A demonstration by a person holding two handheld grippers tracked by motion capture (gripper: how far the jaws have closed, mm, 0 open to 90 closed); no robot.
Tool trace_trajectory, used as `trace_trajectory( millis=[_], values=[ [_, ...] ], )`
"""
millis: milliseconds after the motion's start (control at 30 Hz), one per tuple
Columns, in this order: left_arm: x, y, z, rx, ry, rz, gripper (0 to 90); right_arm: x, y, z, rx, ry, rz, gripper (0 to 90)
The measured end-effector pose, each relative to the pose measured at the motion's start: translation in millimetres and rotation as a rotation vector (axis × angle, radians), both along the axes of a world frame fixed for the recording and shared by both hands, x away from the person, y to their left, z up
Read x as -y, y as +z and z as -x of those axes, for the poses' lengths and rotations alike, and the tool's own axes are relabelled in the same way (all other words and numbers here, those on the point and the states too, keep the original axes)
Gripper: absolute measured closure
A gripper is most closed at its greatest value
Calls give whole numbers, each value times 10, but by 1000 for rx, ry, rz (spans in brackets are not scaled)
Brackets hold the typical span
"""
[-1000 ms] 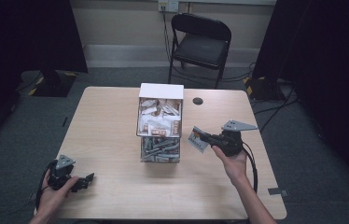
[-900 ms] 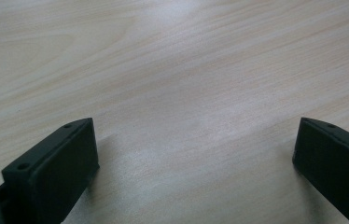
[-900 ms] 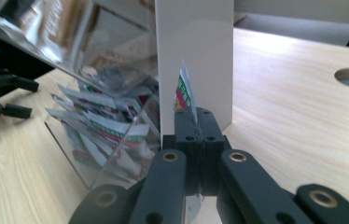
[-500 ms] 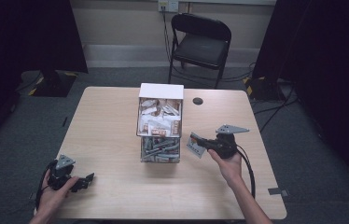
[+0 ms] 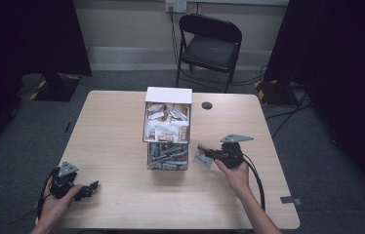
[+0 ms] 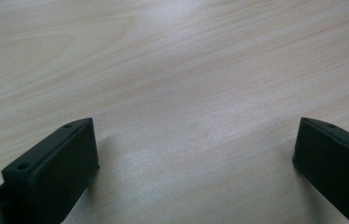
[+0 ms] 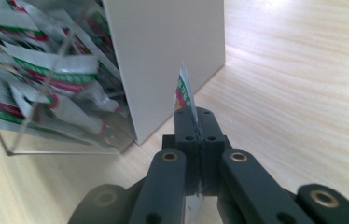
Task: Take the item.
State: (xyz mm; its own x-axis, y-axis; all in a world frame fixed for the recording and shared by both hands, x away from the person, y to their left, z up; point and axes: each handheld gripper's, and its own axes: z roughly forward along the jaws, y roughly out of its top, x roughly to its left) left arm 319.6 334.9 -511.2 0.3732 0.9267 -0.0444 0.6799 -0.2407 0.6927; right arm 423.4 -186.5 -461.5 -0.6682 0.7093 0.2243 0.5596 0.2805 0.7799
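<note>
We saw the right gripper [image 5: 209, 157] had sunk toward the table [image 5: 112, 131] since the earlier frame, jaws clamped on a sachet [image 5: 203, 155] at the dispenser box's [image 5: 168, 127] four o'clock. The left gripper [image 5: 91, 188] stayed put, jaws wide and empty.

Light wood table [image 5: 122, 126] standing on grey carpeted floor [image 5: 122, 80]; black folding chair [image 5: 209, 46] sitting beyond its far edge against a pale wall [image 5: 127, 22] carrying a socket [image 5: 176, 5]; dark curtains [image 5: 29, 34] hanging either side; cables [image 5: 288, 114] trailing off the far right corner.
</note>
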Motion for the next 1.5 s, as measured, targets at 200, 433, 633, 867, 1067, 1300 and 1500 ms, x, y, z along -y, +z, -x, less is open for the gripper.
trace_trajectory(
  millis=[200,433,633,867,1067,1300,1500],
  values=[
    [0,0,0,0,0,0,0,4,-81,-56,-21,-18,21,894],
    [0,1,0,-1,0,-1,0,17,-138,-125,-30,-43,40,887],
    [0,0,0,0,1,-1,0,-8,-199,-191,-34,-57,54,873],
    [0,0,0,0,0,0,0,17,-264,-231,-42,-71,58,867],
    [0,0,0,0,0,0,0,-16,-349,-269,-45,-93,65,856],
    [0,0,0,0,0,0,0,0,-374,-289,-52,-102,69,834],
    [0,1,0,-1,0,-1,0,37,-385,-309,-55,-124,80,789]
  ],
)
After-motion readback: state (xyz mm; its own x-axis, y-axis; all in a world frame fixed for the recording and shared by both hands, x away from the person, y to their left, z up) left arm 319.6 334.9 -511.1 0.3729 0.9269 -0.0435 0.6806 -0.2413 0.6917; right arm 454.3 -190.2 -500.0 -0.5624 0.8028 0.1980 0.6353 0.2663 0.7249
